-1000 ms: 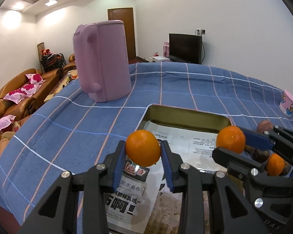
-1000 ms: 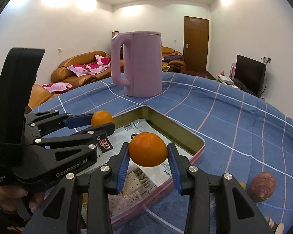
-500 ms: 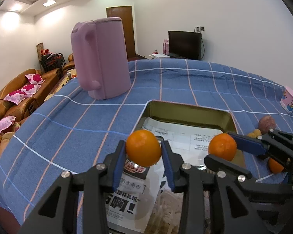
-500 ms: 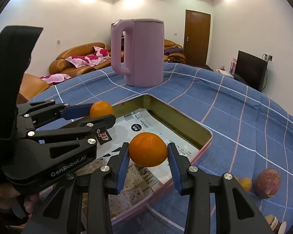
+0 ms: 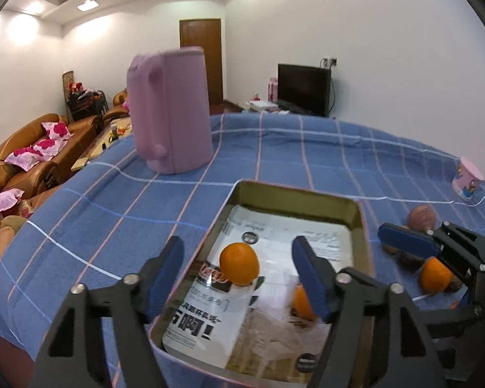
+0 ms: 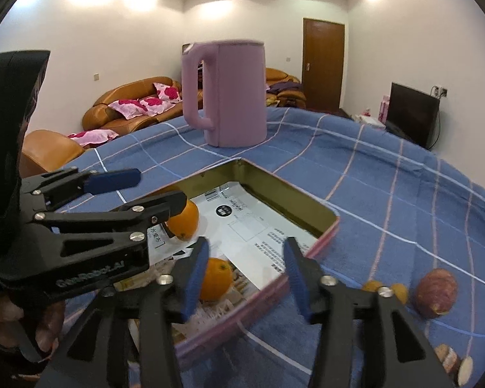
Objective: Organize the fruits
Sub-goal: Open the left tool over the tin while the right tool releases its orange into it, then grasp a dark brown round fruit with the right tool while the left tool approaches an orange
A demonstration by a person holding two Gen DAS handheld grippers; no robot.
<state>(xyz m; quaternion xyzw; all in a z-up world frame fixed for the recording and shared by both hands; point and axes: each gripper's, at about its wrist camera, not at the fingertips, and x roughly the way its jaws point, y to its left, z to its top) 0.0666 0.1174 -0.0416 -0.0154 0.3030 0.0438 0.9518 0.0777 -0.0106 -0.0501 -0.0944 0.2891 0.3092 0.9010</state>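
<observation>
A shallow metal tin (image 5: 299, 192) (image 6: 292, 192), lined with printed paper, lies on the blue checked tablecloth. My left gripper (image 5: 237, 266) is open above it, with an orange (image 5: 239, 263) in the tin between its spread fingers. My right gripper (image 6: 245, 276) is open too, over the tin's near edge. A second orange (image 6: 215, 278) (image 5: 300, 300) lies in the tin beside its left finger. The first orange also shows in the right wrist view (image 6: 184, 221), partly hidden behind the left gripper.
A tall pink kettle (image 5: 171, 110) (image 6: 226, 93) stands beyond the tin. Right of the tin lie a purple-brown passion fruit (image 6: 436, 292) (image 5: 421, 217), another orange (image 5: 434, 274), small yellow fruits (image 6: 386, 289) and dark nuts. A pink cup (image 5: 468, 179) stands far right.
Both grippers have opened and let go of their oranges, which now lie in the tin. Both views show motion blur.
</observation>
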